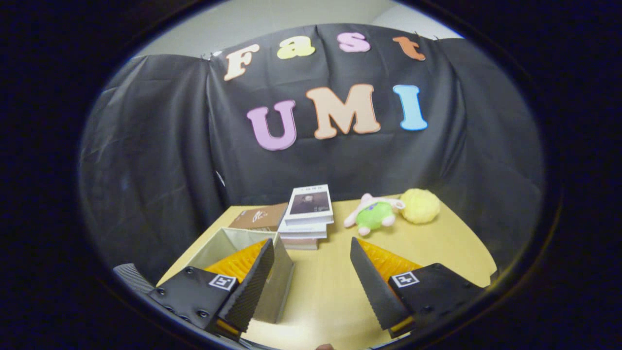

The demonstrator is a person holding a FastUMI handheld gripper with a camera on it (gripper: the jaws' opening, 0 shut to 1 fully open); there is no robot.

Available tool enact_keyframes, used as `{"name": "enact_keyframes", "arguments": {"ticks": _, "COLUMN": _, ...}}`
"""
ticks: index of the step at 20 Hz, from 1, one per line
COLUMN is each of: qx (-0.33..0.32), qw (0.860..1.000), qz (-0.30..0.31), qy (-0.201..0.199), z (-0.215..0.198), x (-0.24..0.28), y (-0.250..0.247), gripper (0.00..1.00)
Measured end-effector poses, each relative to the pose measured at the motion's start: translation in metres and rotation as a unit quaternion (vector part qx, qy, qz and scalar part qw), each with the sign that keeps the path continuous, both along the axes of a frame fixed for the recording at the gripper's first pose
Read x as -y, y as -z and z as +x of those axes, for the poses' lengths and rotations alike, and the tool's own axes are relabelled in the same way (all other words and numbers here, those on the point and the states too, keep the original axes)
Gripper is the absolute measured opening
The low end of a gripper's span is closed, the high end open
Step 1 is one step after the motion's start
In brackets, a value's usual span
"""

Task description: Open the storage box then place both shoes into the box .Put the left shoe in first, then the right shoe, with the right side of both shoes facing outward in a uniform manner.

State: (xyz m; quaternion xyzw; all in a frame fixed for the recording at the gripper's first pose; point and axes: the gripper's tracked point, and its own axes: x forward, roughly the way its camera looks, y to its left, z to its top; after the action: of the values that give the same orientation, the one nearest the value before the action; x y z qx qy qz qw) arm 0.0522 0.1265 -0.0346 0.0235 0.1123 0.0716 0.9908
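A beige fabric storage box (279, 277) stands on the yellow table (437, 243), its top open, partly behind my left finger (248, 287). My gripper (311, 282) is held above the table with its jaws wide apart and nothing between them. The box's right wall sits just inside the left finger. The right finger (374, 287) hangs over bare tabletop.
A stack of books (307, 214) rests beyond the box, with a brown book (257, 217) beside it on the left. A green and pink plush toy (374, 215) and a yellow fluffy ball (420, 205) lie at the table's far right. Black cloth walls surround the table.
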Motion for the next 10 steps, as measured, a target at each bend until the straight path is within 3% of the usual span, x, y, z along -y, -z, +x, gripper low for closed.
{"name": "enact_keyframes", "arguments": {"ticks": 5, "qx": 0.061, "qw": 0.998, "qz": 0.007, "qy": 0.006, "z": -0.007, "x": 0.028, "y": -0.04, "gripper": 0.99}}
{"name": "enact_keyframes", "arguments": {"ticks": 10, "qx": 0.059, "qw": 0.998, "qz": 0.013, "qy": 0.012, "z": -0.012, "x": 0.053, "y": -0.045, "gripper": 0.99}}
